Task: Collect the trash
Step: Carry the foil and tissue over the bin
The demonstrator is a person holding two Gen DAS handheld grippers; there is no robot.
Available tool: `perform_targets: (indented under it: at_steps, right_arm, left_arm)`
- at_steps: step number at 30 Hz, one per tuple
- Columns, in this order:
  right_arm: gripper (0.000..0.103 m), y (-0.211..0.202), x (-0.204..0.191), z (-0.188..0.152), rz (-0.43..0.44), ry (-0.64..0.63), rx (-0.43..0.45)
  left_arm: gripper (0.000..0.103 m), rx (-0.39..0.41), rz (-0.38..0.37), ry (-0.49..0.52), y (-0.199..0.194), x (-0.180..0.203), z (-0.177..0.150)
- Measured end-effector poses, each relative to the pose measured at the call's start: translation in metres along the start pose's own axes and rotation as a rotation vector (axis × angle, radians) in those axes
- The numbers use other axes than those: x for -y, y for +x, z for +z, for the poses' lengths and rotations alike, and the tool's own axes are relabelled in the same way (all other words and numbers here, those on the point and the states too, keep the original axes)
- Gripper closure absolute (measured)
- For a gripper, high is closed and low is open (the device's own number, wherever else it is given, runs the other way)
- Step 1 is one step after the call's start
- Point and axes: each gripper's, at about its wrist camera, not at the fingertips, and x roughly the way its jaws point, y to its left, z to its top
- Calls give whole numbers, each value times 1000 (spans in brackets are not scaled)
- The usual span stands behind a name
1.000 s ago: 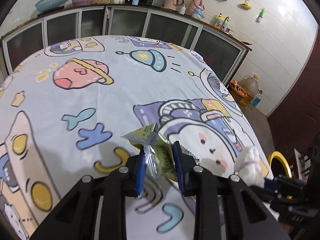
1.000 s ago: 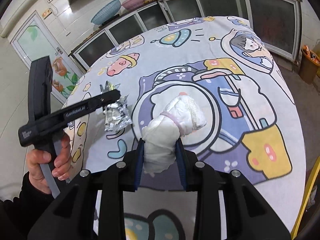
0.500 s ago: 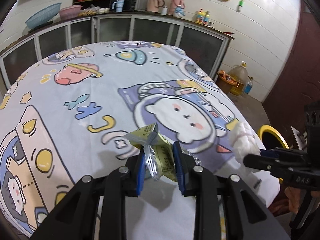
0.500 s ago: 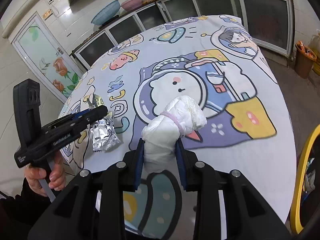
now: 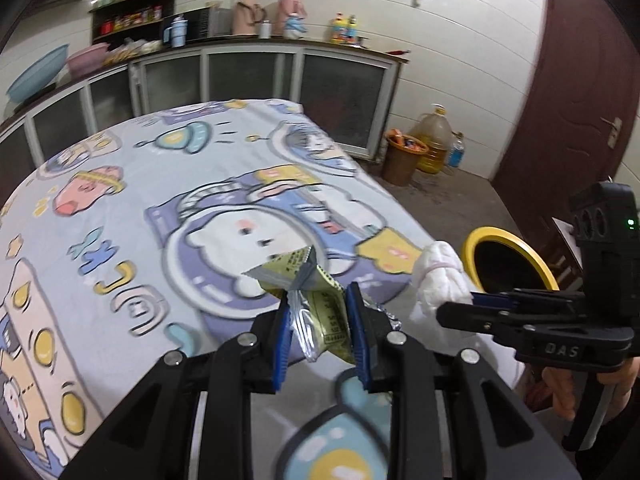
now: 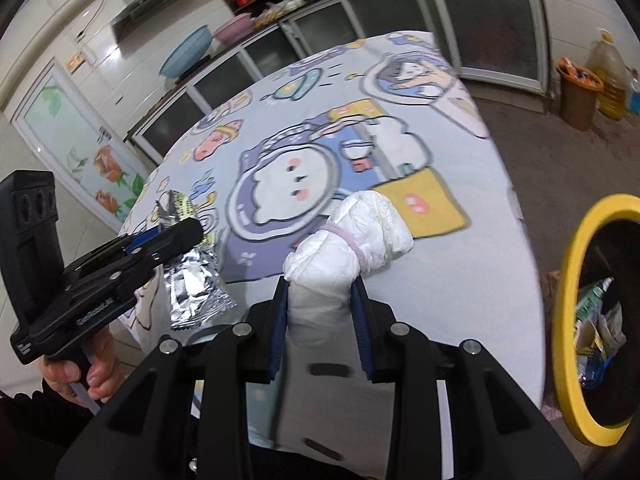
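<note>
My left gripper (image 5: 317,304) is shut on a crumpled yellow-green and silver foil wrapper (image 5: 316,300), held above the near edge of the table. The same wrapper (image 6: 192,284) hangs from the left gripper (image 6: 176,236) at the left of the right wrist view. A rolled white bundle tied with a pink band (image 6: 348,248) sits between the pads of my right gripper (image 6: 320,292), which is shut on it. That bundle (image 5: 438,280) also shows at the right of the left wrist view. A yellow-rimmed bin (image 6: 576,320) stands beyond the table's right edge, with packets inside.
The round table wears a cartoon-print cloth (image 5: 168,200). Glass-front cabinets (image 5: 248,76) line the back wall. An orange bucket (image 5: 404,156) and a large oil jug (image 5: 434,136) stand on the floor by a dark red door (image 5: 568,92). A hand (image 6: 80,372) holds the left gripper's handle.
Both grippers have carried their loads across the table toward its right edge. The yellow-rimmed bin has come into fuller view beside them. Both grips are unchanged.
</note>
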Motion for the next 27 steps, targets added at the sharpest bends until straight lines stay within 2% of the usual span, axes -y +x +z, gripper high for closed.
perform_targets:
  at_steps: [13, 27]
  right_arm:
    - [74, -50, 71, -9, -99, 108, 88]
    - [74, -91, 115, -17, -167, 179, 186]
  left_arm:
    - [79, 13, -101, 146, 21, 82, 18]
    - [79, 71, -189, 271, 17, 154, 35]
